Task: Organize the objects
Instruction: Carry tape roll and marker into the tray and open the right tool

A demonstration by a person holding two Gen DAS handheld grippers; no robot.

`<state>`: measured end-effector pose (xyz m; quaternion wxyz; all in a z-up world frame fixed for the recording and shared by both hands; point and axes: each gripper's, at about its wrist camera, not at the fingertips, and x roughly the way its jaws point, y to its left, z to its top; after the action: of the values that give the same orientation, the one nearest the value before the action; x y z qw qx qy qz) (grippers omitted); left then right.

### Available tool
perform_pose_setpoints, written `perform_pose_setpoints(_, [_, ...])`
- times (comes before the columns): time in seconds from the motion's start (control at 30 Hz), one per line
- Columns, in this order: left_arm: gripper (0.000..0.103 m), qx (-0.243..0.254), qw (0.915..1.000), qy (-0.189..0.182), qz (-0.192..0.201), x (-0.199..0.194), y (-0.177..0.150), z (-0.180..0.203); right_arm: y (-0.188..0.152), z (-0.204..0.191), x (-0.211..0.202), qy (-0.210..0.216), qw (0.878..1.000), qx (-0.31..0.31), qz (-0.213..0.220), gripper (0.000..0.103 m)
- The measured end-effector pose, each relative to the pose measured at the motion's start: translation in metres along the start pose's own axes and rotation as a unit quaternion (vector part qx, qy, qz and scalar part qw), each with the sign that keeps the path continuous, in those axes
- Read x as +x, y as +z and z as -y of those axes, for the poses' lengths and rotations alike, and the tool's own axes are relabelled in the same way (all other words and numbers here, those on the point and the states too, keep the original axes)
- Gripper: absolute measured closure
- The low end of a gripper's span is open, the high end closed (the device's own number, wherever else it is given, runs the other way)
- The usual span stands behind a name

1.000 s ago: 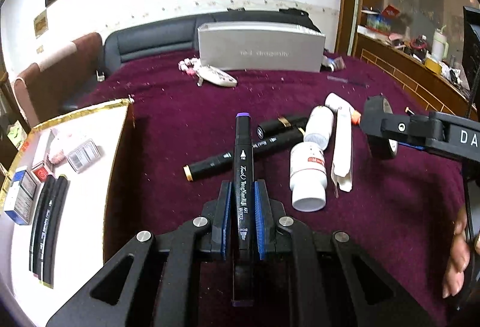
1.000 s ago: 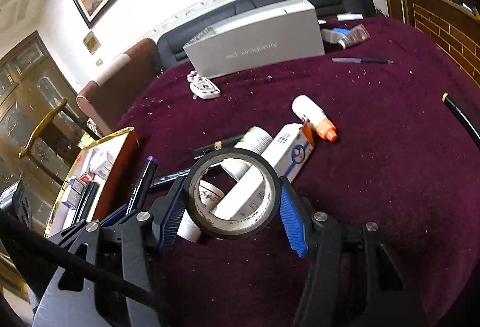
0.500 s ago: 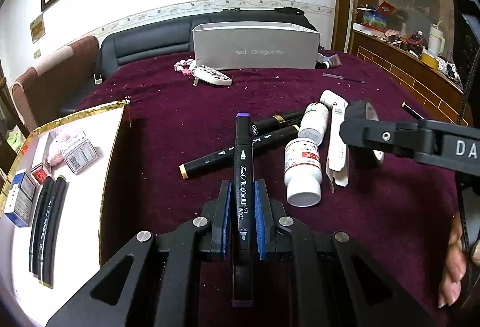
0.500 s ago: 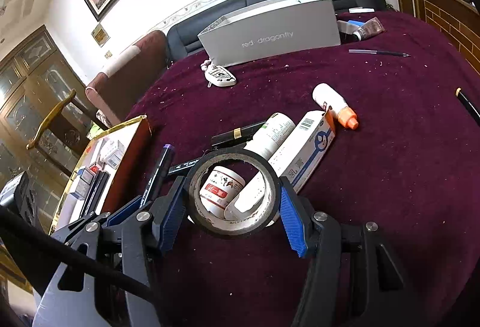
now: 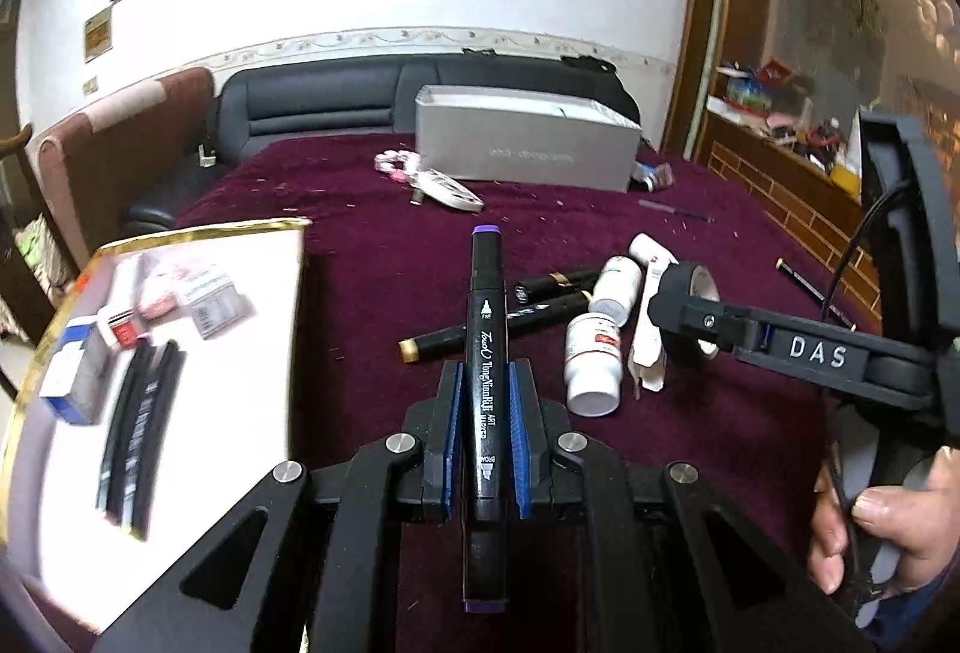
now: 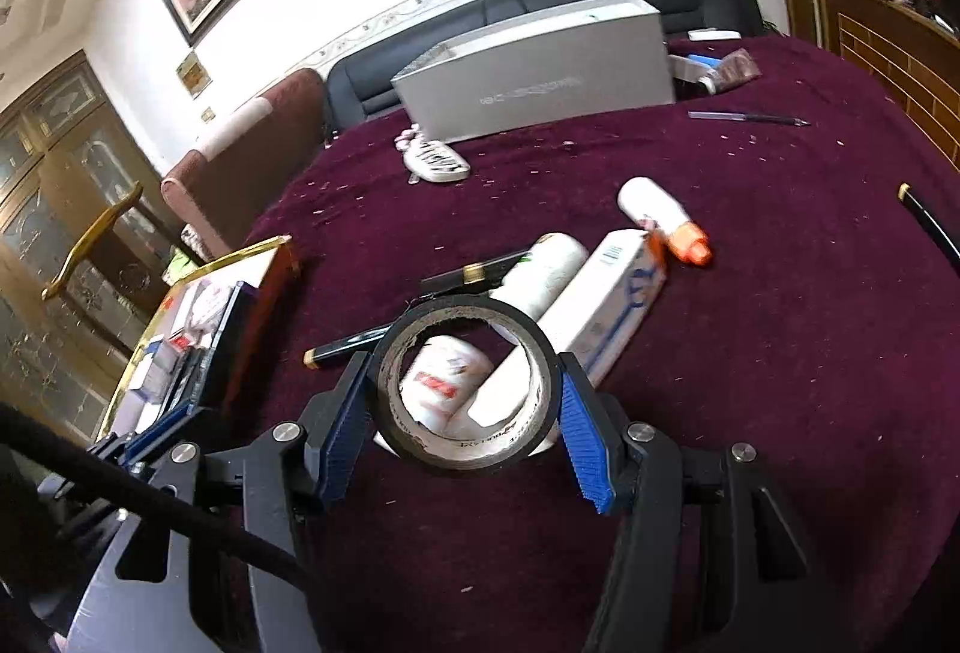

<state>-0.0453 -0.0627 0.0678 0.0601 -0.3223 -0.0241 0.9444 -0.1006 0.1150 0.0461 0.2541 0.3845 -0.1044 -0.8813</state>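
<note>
My left gripper (image 5: pixel 485 413) is shut on a black art marker (image 5: pixel 485 329) with a purple cap, held above the maroon tablecloth. My right gripper (image 6: pixel 462 407) is shut on a roll of black tape (image 6: pixel 462 389), held above a cluster of white bottles (image 6: pixel 441 377); it also shows in the left wrist view (image 5: pixel 690 311). A gold-rimmed white tray (image 5: pixel 264 329) at the left holds two black markers (image 5: pixel 138 413) and small boxes (image 5: pixel 78 371).
Loose on the cloth are black markers (image 5: pixel 516 317), white bottles (image 5: pixel 591 359), a white carton (image 6: pixel 618 293) and an orange-capped bottle (image 6: pixel 660 215). A silver box (image 5: pixel 528 149) and a remote (image 5: pixel 444 188) lie at the back. A thin pen (image 6: pixel 750 117) lies far right.
Both grippers have shifted a little, keeping their hold. The right gripper with the tape has moved closer over the bottles. The tray has come nearer in the left wrist view.
</note>
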Motion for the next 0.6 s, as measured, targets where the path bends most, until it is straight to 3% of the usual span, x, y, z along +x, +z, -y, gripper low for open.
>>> perform_pose_setpoints(0.17, [0.092, -0.018, 0.9996, 0.019, 0.015, -0.039, -0.007, -0.039, -0.008, -0.038, -0.003, 0.041, 0.999, -0.011, -0.014, 0.045])
perform_pose_setpoints(0.33, [0.092, -0.047, 0.9966, 0.06, 0.029, -0.072, -0.017, -0.095, -0.02, -0.103, -0.003, 0.093, 0.993, -0.06, -0.033, 0.045])
perform_pose_setpoints(0.6, [0.091, -0.105, 0.9868, 0.123, 0.009, -0.082, -0.042, -0.182, -0.041, -0.183, 0.026, 0.135, 0.979, -0.131, -0.081, 0.044])
